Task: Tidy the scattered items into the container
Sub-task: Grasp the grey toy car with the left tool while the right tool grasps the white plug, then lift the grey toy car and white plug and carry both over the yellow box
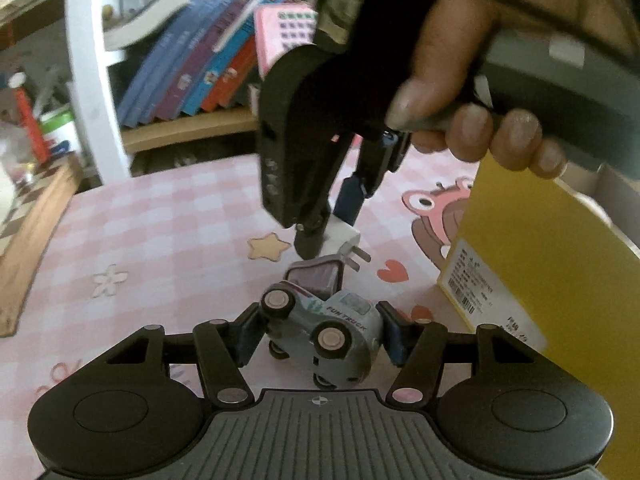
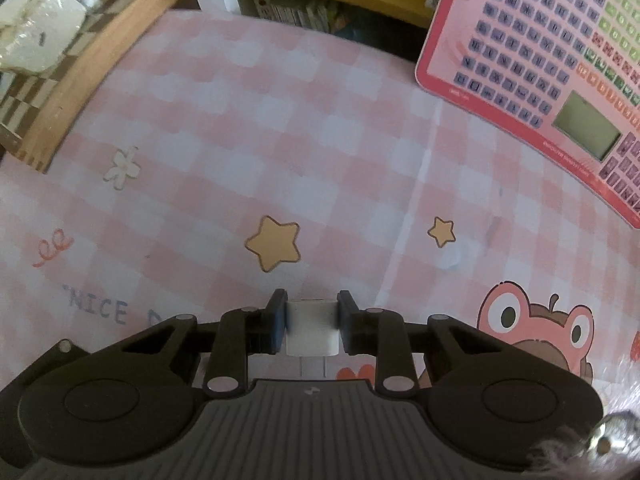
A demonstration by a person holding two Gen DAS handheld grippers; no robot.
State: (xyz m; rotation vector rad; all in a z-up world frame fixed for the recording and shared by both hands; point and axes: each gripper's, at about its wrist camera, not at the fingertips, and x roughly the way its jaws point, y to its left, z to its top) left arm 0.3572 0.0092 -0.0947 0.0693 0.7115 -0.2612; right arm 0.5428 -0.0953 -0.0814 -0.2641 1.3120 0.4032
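Note:
My left gripper (image 1: 320, 330) is shut on a pale blue toy truck (image 1: 324, 336) marked "FUN TRUCK", tipped with wheels showing, just above the pink checked tablecloth. My right gripper (image 2: 312, 320) is shut on a white plug adapter (image 2: 312, 328), prongs pointing back toward the camera. In the left wrist view the right gripper (image 1: 332, 236) hangs ahead of the truck, held by a hand, with the white adapter (image 1: 344, 240) between its fingers. The yellow box (image 1: 540, 280), the container, stands at the right with its open top (image 1: 608, 192) behind.
A pink toy keyboard tablet (image 2: 552, 68) lies at the far right of the table. A wooden checkered board (image 2: 60, 80) sits at the left edge. A white shelf with leaning books (image 1: 192, 64) stands behind the table.

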